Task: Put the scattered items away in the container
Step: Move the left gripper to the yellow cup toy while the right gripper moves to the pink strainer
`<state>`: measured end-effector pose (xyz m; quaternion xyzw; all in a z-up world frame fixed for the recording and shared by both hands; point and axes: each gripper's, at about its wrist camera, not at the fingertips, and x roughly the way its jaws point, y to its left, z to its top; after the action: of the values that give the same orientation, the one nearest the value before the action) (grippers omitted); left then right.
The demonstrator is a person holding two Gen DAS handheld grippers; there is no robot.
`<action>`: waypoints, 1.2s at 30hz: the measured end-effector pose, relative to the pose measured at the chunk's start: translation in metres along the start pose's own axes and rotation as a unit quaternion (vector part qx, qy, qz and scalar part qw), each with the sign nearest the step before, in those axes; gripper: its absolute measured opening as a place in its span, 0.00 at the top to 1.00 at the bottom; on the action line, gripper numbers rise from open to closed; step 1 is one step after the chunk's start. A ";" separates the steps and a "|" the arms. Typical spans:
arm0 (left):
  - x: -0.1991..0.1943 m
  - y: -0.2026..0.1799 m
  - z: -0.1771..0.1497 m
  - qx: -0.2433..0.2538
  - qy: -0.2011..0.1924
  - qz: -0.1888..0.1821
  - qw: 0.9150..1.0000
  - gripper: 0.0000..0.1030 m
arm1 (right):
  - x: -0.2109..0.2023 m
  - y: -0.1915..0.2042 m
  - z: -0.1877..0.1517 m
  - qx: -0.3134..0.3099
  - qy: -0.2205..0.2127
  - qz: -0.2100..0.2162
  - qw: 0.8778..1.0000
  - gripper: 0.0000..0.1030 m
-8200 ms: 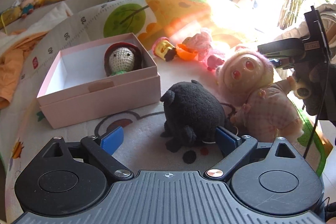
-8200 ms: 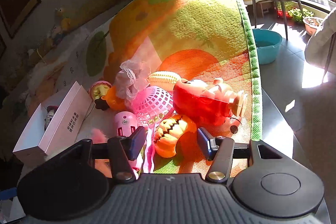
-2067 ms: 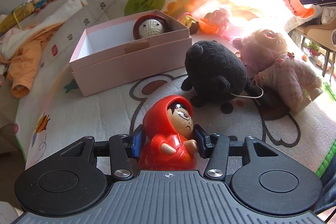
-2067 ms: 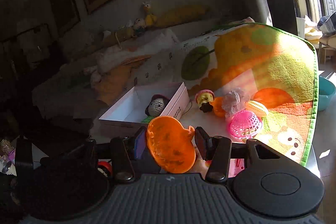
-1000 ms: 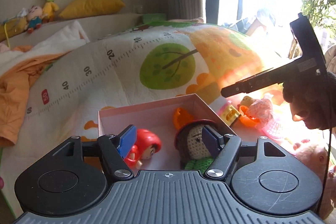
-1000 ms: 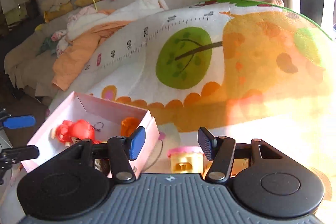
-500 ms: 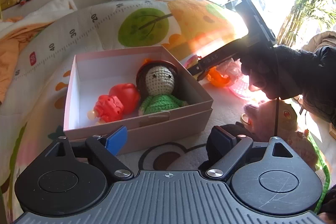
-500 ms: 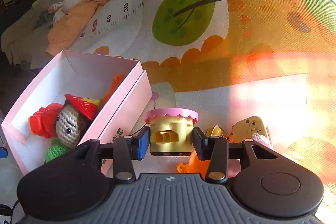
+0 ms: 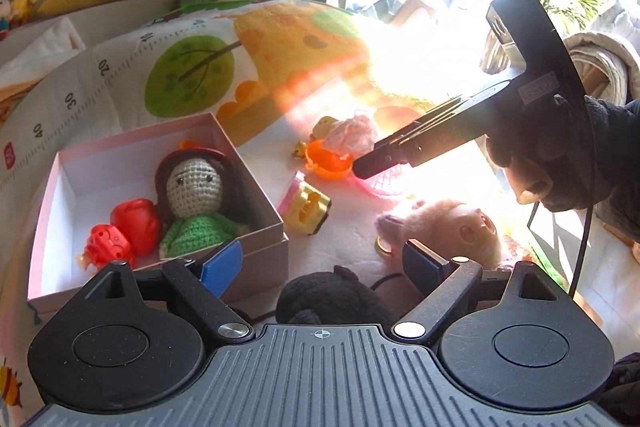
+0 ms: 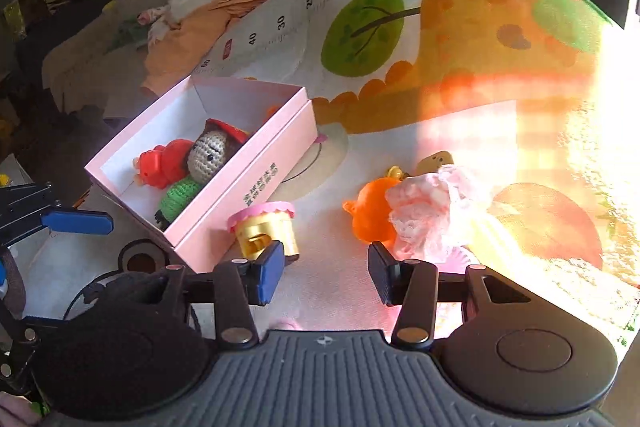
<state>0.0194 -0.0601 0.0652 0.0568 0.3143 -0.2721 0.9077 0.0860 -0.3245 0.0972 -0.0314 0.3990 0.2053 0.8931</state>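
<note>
Both the left gripper [image 9: 320, 267] and the right gripper [image 10: 326, 269] hover with jaws spread wide, gripping nothing.

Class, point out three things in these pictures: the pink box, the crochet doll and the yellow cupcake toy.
pink box [image 10: 256, 183], right wrist view, on its long outer wall.
crochet doll [image 9: 194, 187], left wrist view, on its face.
yellow cupcake toy [image 10: 266, 231], right wrist view, on its yellow body.

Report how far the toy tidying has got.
Done: the knitted doll and red figure lie in the pink box, with something orange behind the doll. In hand: nothing; the left gripper and right gripper are open. Left: the yellow cup toy, orange toy, black plush and pink doll lie outside.
</note>
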 end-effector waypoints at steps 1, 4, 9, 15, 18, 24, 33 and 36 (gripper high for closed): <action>0.001 -0.005 -0.002 0.007 0.001 0.004 1.000 0.12 | -0.003 -0.004 -0.006 -0.001 -0.005 -0.026 1.000 0.53; 0.002 -0.012 -0.008 0.012 0.008 0.011 1.000 0.12 | -0.003 -0.017 -0.024 0.016 -0.013 -0.079 0.997 0.43; -0.002 -0.014 -0.021 -0.002 0.022 0.020 1.000 0.12 | 0.005 -0.040 -0.054 0.070 -0.015 -0.107 0.992 0.41; -0.007 -0.017 -0.027 0.000 0.032 0.029 0.999 0.12 | 0.022 -0.049 -0.060 0.085 -0.020 -0.100 0.991 0.41; -0.006 -0.020 -0.023 0.003 0.034 0.027 0.999 0.12 | 0.030 -0.046 -0.047 0.068 -0.021 -0.098 0.993 0.35; 0.004 -0.039 0.019 0.092 0.000 0.055 0.994 0.14 | 0.040 -0.038 -0.041 0.047 -0.037 -0.083 0.995 0.36; 0.095 -0.044 0.060 0.169 0.089 0.087 0.978 0.21 | 0.023 -0.055 -0.082 0.106 -0.111 -0.052 0.987 0.36; 0.116 -0.045 0.060 0.193 0.115 0.092 0.970 0.22 | 0.019 -0.065 -0.085 0.135 -0.125 -0.031 0.982 0.36</action>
<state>0.1039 -0.1683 0.0460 0.2904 0.3520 -0.2343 0.8584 0.0635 -0.3963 0.0185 0.1032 0.3070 0.1245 0.9379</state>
